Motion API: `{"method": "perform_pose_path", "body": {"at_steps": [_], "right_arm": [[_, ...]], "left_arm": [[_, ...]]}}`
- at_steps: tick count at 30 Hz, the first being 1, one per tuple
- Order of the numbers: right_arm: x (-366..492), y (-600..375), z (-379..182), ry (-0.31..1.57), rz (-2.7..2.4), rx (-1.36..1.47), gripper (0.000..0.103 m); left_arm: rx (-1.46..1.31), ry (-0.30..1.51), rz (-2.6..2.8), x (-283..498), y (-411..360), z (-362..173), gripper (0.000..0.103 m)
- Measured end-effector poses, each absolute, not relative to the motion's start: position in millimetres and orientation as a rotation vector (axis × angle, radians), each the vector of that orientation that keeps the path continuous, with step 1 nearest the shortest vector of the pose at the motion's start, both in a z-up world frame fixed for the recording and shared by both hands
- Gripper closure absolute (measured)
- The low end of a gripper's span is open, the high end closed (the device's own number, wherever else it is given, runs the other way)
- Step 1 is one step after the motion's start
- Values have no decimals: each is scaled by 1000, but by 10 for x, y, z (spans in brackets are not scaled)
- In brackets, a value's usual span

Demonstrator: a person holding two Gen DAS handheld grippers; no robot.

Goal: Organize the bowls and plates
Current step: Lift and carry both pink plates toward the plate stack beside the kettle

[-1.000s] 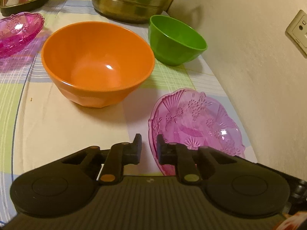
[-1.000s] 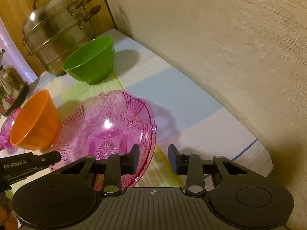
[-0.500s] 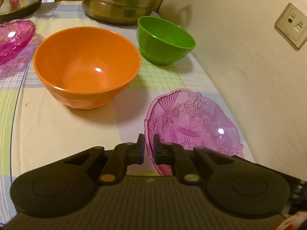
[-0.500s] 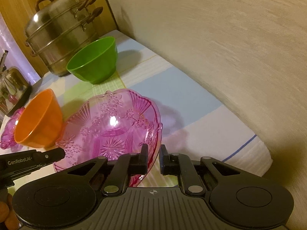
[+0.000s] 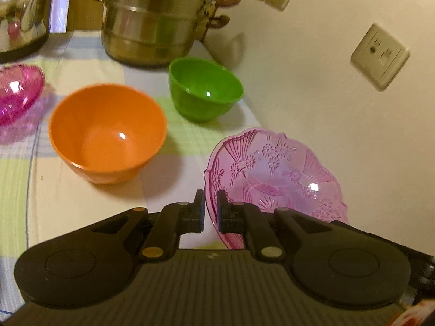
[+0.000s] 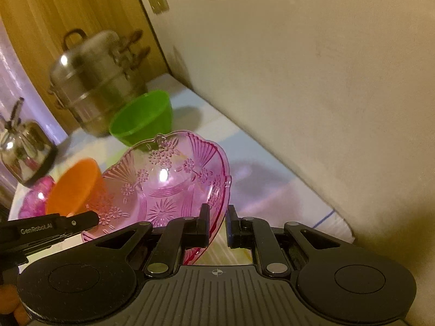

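Far left: second pink dish (image 5: 16, 92), nothing visible in it, resting on the surface (image 5: 81, 206). Next, orange bowl (image 5: 108, 133), upright, mouth up, hollow bare but for a glint. Behind it, steel pot (image 5: 152, 24), lidded, contents hidden; kettle (image 5: 21, 21) at the far left corner. Right of the orange, smaller green bowl (image 5: 205, 92), also bare inside.

Nearest the wall (image 5: 326, 108): pink plate (image 5: 274, 174), clear tinted glass, scalloped rim, pressed flowers, fans and a starburst, nothing in it. Tilted, concave face turned up and toward the bowls, raised off the striped cloth. Roughly round, so no clear long axis.

Left gripper (image 5: 210, 207): fingers narrow, pinching the plate's near-left rim. Right gripper (image 6: 217, 222): fingers narrow, clamped on the plate's right rim.
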State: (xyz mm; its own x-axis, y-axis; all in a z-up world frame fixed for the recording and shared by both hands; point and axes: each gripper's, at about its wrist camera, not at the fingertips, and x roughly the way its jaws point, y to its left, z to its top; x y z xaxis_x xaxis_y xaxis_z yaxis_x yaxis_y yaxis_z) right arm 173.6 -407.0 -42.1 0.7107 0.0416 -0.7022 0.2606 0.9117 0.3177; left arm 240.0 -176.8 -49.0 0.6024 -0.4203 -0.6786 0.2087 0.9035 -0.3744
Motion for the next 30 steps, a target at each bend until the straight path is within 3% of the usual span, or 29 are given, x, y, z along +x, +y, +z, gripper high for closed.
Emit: {"method": "perform_pose_path", "body": {"at_steps": [12,30], "right_arm": [[1617,-3736,149,690,-53,388,92],[1781,-2599,486,669,157,315,92]], "left_arm": [[-293,760,-318,2191,-1296,90,96],[-339,696,-119,1930,-27,412,96]]}}
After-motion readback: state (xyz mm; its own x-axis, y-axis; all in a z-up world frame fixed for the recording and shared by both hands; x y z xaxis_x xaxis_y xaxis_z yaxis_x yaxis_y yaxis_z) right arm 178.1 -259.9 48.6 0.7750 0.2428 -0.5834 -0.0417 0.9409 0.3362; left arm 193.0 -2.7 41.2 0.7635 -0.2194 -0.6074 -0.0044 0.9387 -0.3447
